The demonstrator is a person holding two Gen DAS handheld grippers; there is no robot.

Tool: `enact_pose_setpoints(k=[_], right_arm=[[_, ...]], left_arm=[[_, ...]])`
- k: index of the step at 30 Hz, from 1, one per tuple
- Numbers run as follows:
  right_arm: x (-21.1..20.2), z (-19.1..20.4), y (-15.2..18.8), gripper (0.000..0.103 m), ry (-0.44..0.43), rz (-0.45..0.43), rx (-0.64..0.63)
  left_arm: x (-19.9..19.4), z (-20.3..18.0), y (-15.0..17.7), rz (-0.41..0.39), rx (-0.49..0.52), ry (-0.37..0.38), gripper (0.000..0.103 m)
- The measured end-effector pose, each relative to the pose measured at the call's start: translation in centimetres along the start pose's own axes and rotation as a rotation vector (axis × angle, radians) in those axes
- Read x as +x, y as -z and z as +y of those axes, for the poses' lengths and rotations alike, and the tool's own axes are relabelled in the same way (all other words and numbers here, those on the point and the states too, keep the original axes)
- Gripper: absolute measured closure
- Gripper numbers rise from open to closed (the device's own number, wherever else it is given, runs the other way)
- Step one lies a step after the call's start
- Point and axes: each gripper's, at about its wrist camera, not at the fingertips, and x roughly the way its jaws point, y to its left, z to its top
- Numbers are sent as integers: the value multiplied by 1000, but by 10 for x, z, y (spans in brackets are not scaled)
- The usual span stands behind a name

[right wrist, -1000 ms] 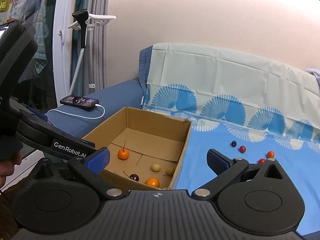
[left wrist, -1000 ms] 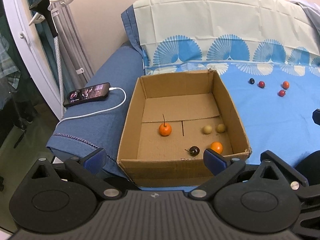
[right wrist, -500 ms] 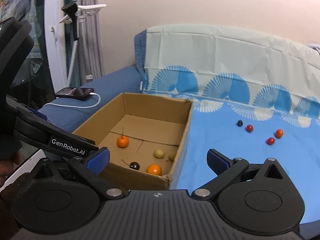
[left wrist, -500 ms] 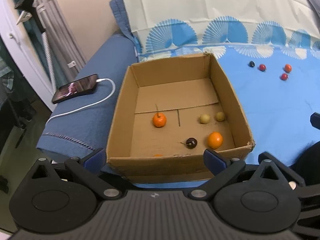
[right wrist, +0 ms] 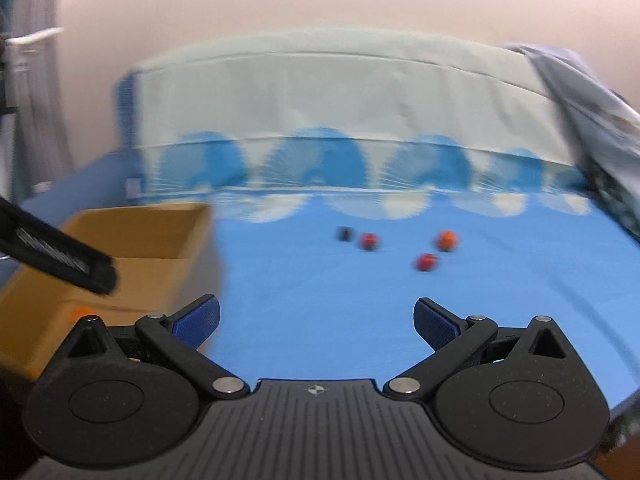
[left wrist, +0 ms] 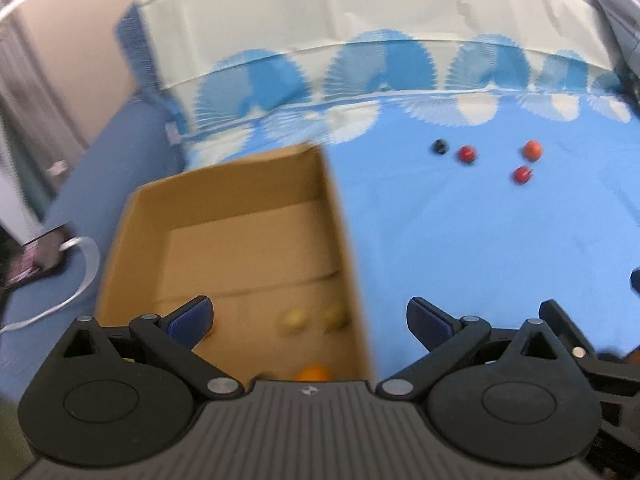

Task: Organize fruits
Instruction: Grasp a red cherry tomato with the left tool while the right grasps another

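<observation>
Both cameras have swung right, off the cardboard box (left wrist: 240, 240) toward four loose fruits (right wrist: 426, 262) on the bed; left gripper (left wrist: 308, 318) and right gripper (right wrist: 316, 320) fingers spread, empty, ready to collect.

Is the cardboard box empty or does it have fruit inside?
Not empty. The cardboard box holds some fruit: two pale yellowish ones near its right wall and an orange one at the front. Blur hides any others.
</observation>
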Motion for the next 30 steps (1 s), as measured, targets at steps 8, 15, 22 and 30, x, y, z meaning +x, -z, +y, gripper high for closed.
enact_pose_setpoints(k=[8, 15, 22, 30], right_arm=[[140, -80, -25, 1, 248, -20, 112], [286, -108, -19, 1, 290, 129, 161], [350, -115, -6, 1, 281, 187, 132], [353, -116, -6, 1, 278, 149, 87]], left_arm=[[111, -95, -103, 15, 20, 62, 0], [222, -164, -157, -92, 80, 80, 0], [308, -195, -180, 37, 36, 226, 0], [339, -202, -188, 139, -62, 300, 7]])
